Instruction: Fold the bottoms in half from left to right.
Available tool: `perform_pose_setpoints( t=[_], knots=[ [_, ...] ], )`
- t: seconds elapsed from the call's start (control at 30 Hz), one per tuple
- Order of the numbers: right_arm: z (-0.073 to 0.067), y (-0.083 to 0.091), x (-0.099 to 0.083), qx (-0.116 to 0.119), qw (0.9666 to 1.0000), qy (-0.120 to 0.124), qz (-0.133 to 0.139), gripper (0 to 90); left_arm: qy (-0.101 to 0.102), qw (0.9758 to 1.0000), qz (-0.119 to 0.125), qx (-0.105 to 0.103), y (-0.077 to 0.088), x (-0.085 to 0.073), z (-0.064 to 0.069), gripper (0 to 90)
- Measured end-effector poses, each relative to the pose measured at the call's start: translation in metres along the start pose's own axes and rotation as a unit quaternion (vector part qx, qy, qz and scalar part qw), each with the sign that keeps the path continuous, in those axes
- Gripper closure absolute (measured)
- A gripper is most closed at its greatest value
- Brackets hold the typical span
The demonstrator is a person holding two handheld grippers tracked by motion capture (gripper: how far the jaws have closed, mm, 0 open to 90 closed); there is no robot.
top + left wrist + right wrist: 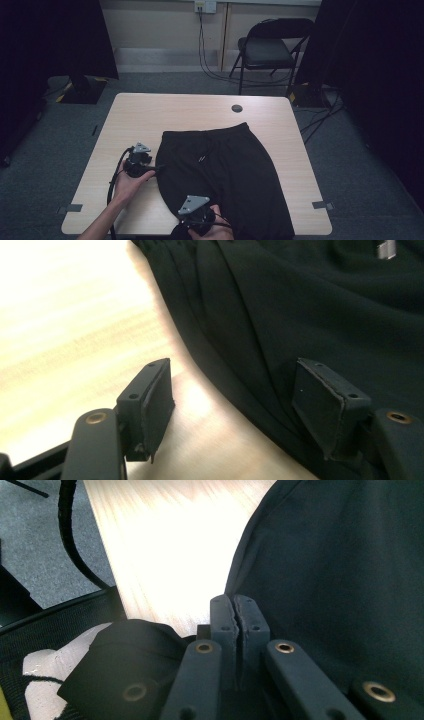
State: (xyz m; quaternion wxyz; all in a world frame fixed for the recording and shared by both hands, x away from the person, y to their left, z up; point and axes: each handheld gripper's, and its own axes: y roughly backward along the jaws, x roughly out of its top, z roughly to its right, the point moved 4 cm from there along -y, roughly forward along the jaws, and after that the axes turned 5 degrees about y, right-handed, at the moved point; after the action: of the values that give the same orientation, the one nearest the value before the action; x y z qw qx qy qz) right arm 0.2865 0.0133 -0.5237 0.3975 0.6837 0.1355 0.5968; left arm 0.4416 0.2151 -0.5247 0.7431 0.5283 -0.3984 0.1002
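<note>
A light wooden rectangular desk [150,115] is seen from above on grey carpet, and most of its right half is covered by one pair of black fabric shorts [227,170]. The shorts are spread flat, with the elastic waistband toward the far side and the legs running to the near edge. A small white drawstring tip [201,159] is seen on the cloth near the middle. One black folding chair [270,47] stands beyond the far edge of the desk, and one small dark round cap [237,108] is set into the desk surface near that far edge.

The left gripper [156,170] is held at the left edge of the shorts. In the left gripper view its jaws [235,405] are seen standing wide apart, with the folded hem of the shorts running between them; the right-hand pad rests over the dark cloth, the other over bare wood, and nothing is being pressed.

The right gripper [192,220] is held at the near edge of the desk, over the near left part of the shorts. In the right gripper view [239,625] its jaws are seen pressed together beside the edge of the black cloth; whether any fabric is pinched between the pads cannot be told.
</note>
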Motion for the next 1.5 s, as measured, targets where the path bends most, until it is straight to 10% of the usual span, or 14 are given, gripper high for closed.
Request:
perform_pose_setpoints(
  t=[0.37,0.57,0.87,1.4,1.5],
  knots=[
    [0.002,-0.001,0.000,0.009,0.9999,-0.005,0.003,87.6,-0.025,0.9997,-0.006,-0.001,-0.019,0.018,0.004,31.9],
    [0.006,-0.003,0.002,0.014,0.9997,-0.018,0.006,88.0,-0.024,0.9981,-0.004,-0.057,-0.021,0.021,0.018,85.0],
    [0.011,0.006,0.009,0.017,0.9989,-0.039,0.019,88.9,0.020,0.9963,0.019,-0.081,-0.011,0.026,0.010,89.0],
    [0.030,0.056,0.067,0.017,0.9925,-0.049,0.111,89.0,0.068,0.9834,0.124,-0.114,0.034,0.068,0.012,89.4],
    [0.029,0.061,0.080,0.023,0.9910,-0.044,0.124,89.0,0.098,0.9745,0.151,-0.133,0.043,0.079,0.011,89.3]
  ],
)
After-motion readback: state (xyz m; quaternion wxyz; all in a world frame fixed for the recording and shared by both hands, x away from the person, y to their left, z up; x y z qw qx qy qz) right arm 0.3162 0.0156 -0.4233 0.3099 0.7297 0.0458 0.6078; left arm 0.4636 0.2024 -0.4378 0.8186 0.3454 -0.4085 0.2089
